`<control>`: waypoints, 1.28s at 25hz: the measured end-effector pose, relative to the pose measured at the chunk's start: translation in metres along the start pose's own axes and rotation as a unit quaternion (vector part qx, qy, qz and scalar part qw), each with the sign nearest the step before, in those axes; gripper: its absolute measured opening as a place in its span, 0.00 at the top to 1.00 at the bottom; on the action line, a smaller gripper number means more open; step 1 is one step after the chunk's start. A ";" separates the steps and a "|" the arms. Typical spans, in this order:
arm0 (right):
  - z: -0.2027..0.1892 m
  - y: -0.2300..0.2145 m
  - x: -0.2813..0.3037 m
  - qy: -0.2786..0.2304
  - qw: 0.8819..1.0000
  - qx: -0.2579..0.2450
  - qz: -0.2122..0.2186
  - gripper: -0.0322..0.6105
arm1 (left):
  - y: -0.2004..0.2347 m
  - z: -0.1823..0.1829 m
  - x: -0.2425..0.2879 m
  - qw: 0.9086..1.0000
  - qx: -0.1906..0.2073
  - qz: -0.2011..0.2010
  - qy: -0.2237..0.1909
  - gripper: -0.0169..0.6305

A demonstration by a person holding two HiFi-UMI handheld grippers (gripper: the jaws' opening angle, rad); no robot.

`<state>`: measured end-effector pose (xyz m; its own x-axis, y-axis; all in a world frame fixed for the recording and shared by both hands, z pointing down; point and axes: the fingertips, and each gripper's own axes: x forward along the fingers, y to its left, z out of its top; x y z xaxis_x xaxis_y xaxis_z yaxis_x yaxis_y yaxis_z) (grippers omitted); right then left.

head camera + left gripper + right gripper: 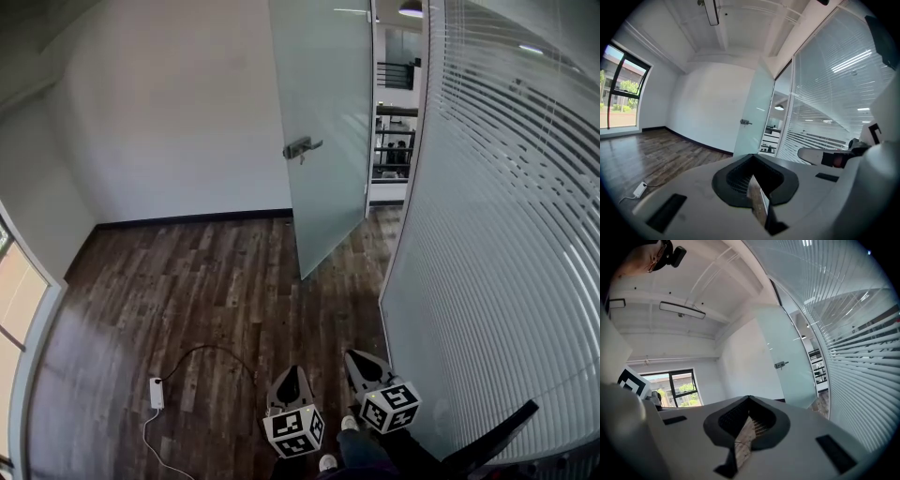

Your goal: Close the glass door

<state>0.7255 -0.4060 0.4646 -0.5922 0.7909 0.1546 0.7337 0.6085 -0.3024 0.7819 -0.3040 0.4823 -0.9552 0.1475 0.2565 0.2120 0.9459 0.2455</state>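
The frosted glass door [323, 122] stands open, swung into the room, with a metal lever handle [302, 147] on its near face. It also shows ahead in the left gripper view as the door [754, 117] with its handle [746, 122], and in the right gripper view as the door [787, 362] with its handle [781, 364]. My left gripper [292, 369] and right gripper [354, 355] are side by side low in the head view, well short of the door. Both point toward it, and both are shut with nothing held.
A glass wall with horizontal blinds [497, 234] runs close along my right. On the dark wood floor [206, 281] a white power strip [157, 392] lies at the left with its cable looping toward my feet. A window [618, 93] is far left.
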 end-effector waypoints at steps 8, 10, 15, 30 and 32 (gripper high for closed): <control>0.030 -0.043 0.082 0.005 0.999 -0.039 0.028 0.95 | 0.014 0.030 0.086 0.999 -0.015 0.027 -0.019 0.97; 0.044 -0.055 0.104 0.003 0.998 -0.048 0.036 0.95 | 0.014 0.045 0.109 0.999 -0.014 0.033 -0.030 0.97; 0.061 -0.081 0.143 0.014 0.997 -0.057 0.046 0.95 | 0.012 0.061 0.149 0.998 -0.020 0.051 -0.035 0.97; 0.060 -0.091 0.245 0.035 0.993 -0.053 0.101 0.95 | 0.061 0.074 0.225 0.994 -0.040 0.094 -0.034 0.97; 0.066 -0.087 0.273 0.032 0.993 -0.054 0.102 0.95 | 0.080 0.086 0.243 0.994 -0.037 0.095 -0.036 0.97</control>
<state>0.4781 -0.2478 0.4709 -0.4079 0.8986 0.1614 0.8698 0.4362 -0.2306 0.5491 -0.1675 0.4838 -0.9084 0.3434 0.2385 0.4015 0.8756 0.2685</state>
